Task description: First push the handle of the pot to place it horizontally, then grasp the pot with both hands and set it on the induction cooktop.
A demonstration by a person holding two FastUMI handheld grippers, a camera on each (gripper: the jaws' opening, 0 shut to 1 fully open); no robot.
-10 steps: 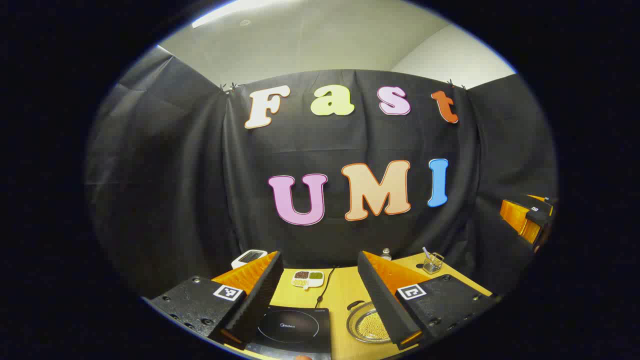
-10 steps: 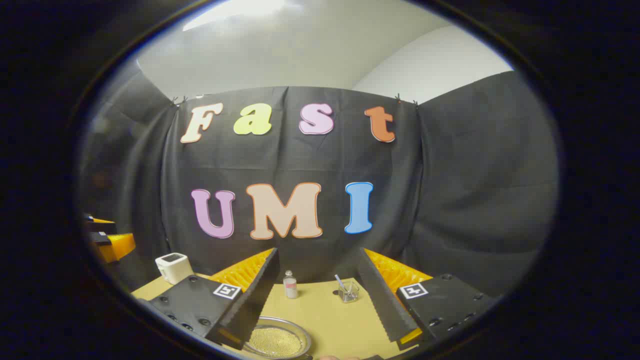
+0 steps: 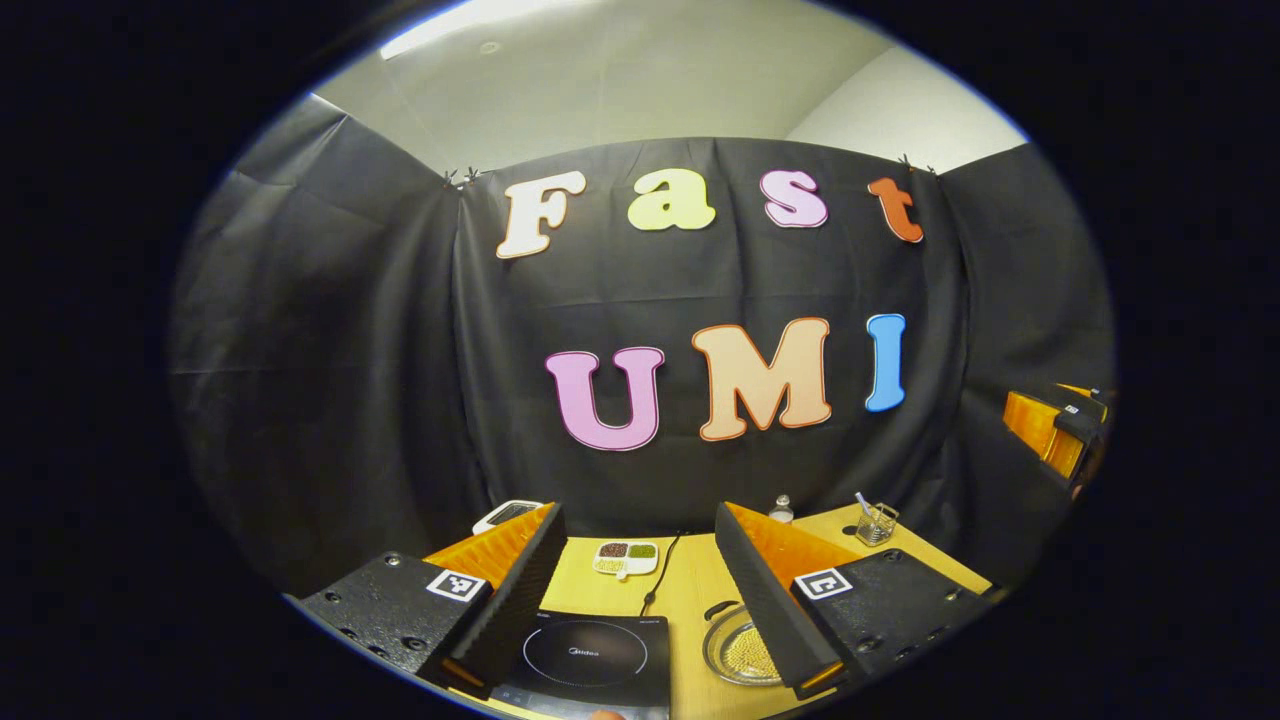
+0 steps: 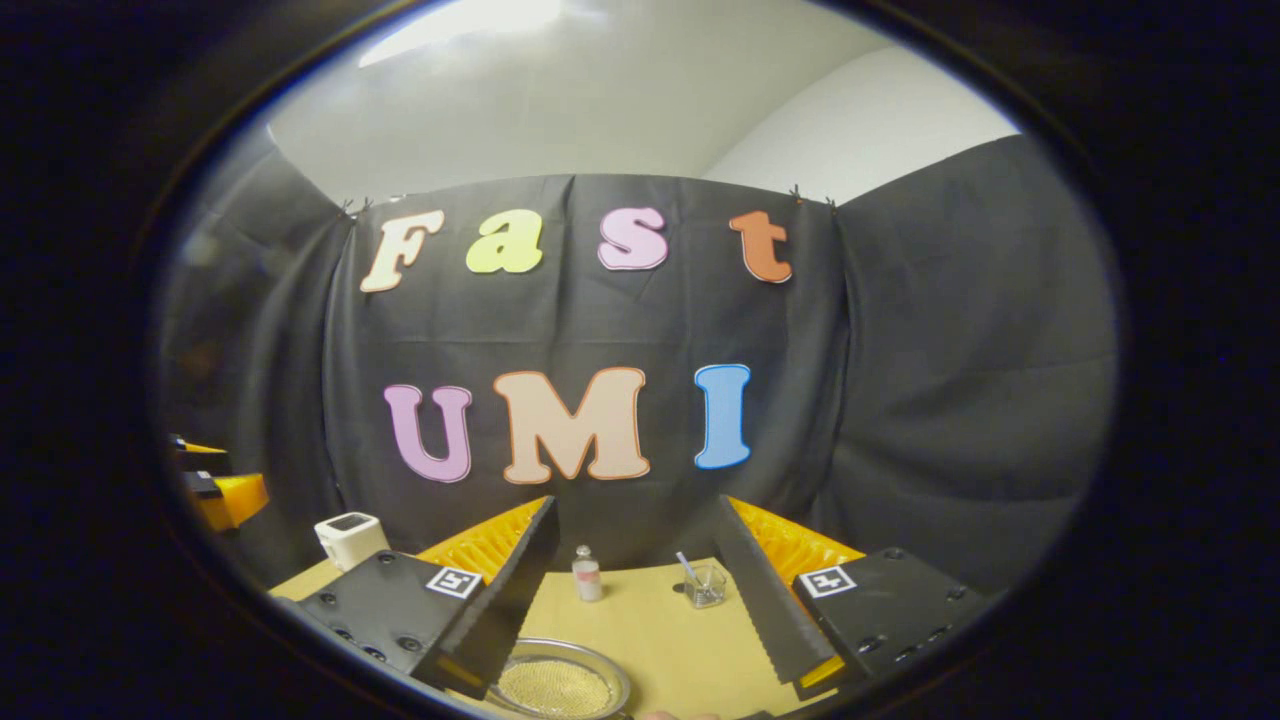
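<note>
While both grippers hang above the table with jaws wide and empty, the left gripper (image 3: 640, 590) frames the induction cooktop (image 3: 590, 655) at bottom centre, the pot (image 3: 740, 655) lower right; the right gripper (image 4: 635, 600) has the pot at bottom, left of centre.

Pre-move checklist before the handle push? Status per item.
1. Left gripper open, nothing between the fingers: ok.
2. Right gripper open, nothing between the fingers: ok.
3. Induction cooktop surface free for the pot: ok; its front edge is cut off.
4. Pot located: ok, on the table right of the cooktop, partly behind the left gripper's right finger.
5. Pot handle direction: cannot tell; a dark handle shows at the far left rim, too small to judge.
6. Cooktop cable clear of the pot: ok, it runs back toward the wall.
</note>
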